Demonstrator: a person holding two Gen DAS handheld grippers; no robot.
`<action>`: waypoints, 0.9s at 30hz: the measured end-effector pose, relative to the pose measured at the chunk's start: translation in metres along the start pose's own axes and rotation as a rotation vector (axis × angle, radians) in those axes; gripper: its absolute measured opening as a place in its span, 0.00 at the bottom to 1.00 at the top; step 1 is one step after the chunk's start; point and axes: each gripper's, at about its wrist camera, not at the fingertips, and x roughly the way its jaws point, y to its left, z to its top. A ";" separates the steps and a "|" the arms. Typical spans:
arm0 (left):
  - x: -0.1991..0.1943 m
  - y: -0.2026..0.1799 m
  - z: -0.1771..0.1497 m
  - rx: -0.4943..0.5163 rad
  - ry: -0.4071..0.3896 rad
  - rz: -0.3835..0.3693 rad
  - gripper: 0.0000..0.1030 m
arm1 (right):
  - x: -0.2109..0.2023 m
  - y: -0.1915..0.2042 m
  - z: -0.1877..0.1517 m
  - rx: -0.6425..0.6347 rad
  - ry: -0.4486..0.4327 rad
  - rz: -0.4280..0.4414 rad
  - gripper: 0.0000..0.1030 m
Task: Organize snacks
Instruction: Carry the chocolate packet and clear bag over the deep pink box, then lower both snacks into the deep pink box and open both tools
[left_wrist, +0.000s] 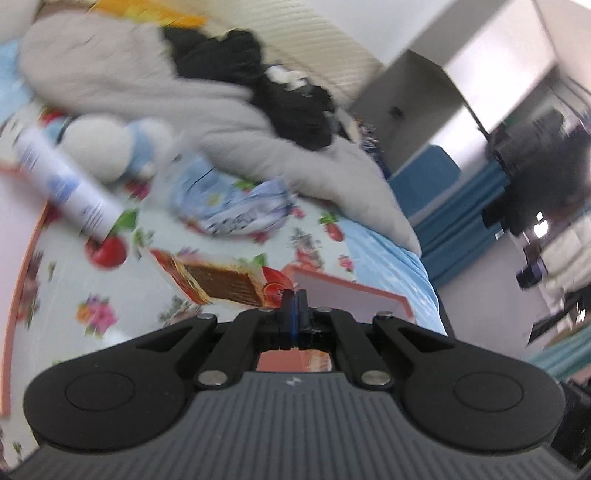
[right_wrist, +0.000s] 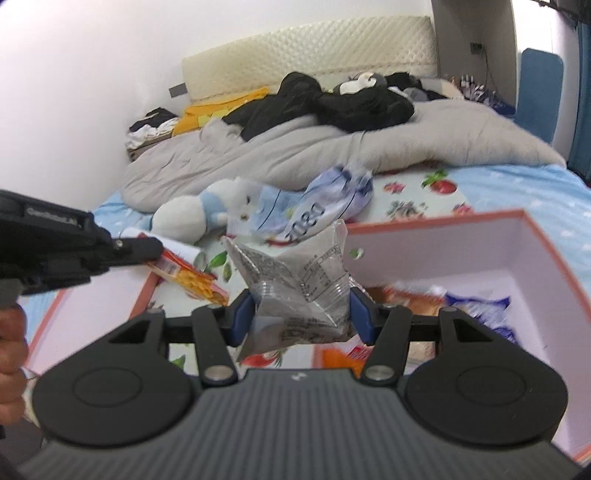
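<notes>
Right gripper (right_wrist: 301, 314) clamps a silver foil pouch (right_wrist: 295, 291) at mid-body, held in the air above the bed, just left of the pink box (right_wrist: 532, 236). Pouch looks light, crinkly, slippery; a mid-body pinch suits it. Left gripper (left_wrist: 294, 299), fingers closed, appears to pinch the edge of a flat biscuit pack (left_wrist: 218, 282); blur hides the contact.

Left gripper (left_wrist: 294, 300): jaws pinched tight together, clamped on red-orange snack pack (left_wrist: 221, 284), held low, just above floral sheet (left_wrist: 74, 280). Right gripper (right_wrist: 301, 314): blue pads (right_wrist: 242, 317) squeezing both sides of silver snack bag (right_wrist: 299, 284), jaws partly closed, hovering over same sheet. Bare hand (right_wrist: 11, 347) wraps left gripper's handle at left edge of right wrist view.
</notes>
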 end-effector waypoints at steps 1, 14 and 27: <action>0.000 -0.014 0.005 0.031 0.002 -0.002 0.00 | -0.004 -0.002 0.006 -0.010 -0.011 -0.018 0.56; 0.047 -0.163 0.005 0.327 0.078 -0.098 0.00 | -0.046 -0.076 0.039 0.000 -0.062 -0.170 0.56; 0.178 -0.156 -0.067 0.398 0.307 -0.036 0.00 | 0.014 -0.146 -0.042 0.072 0.131 -0.271 0.56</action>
